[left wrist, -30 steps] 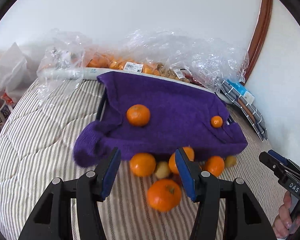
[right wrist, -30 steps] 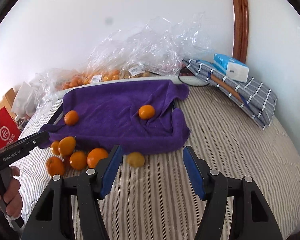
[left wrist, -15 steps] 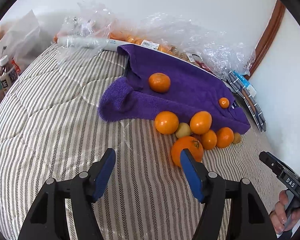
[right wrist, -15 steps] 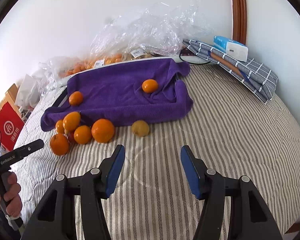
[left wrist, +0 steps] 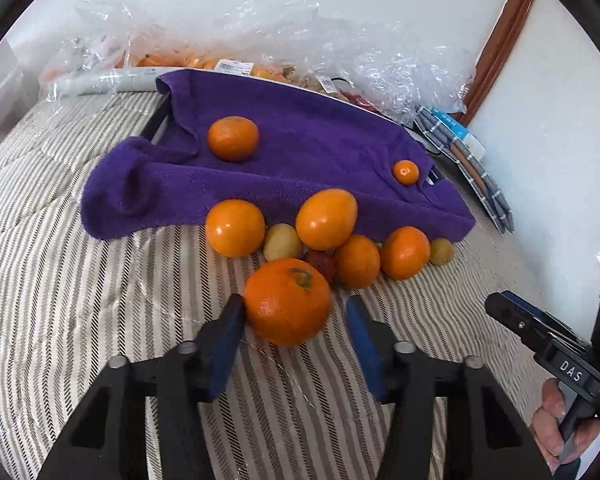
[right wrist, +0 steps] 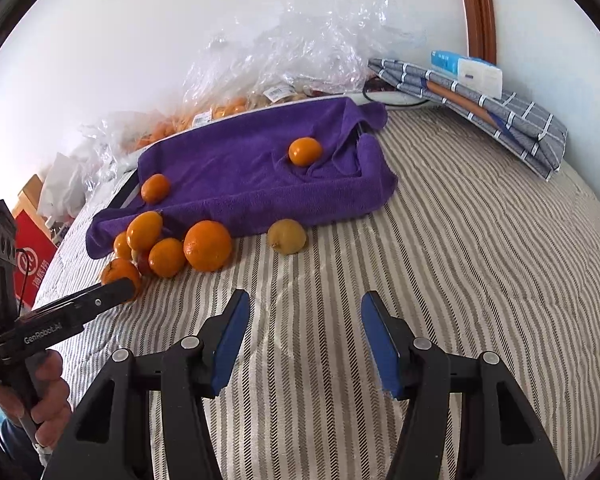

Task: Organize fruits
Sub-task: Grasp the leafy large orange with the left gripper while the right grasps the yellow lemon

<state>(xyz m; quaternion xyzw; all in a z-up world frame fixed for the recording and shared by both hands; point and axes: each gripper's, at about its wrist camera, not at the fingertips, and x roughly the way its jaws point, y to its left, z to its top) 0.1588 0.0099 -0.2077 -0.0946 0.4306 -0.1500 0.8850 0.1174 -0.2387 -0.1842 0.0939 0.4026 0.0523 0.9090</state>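
Oranges sit in a cluster on the striped bedcover [left wrist: 80, 288] against the near edge of the purple towel [left wrist: 308, 152]. In the left wrist view, the left gripper [left wrist: 294, 320] stands wide around the nearest large orange [left wrist: 287, 302], its left pad at the fruit's side, the right pad apart. Two more oranges rest on the towel at 12 and 1 o'clock.

In the right wrist view, the right gripper [right wrist: 304, 320] is wide and empty above the bedcover; a yellowish fruit [right wrist: 286, 236] lies at 12 o'clock, the cluster at 10 o'clock.
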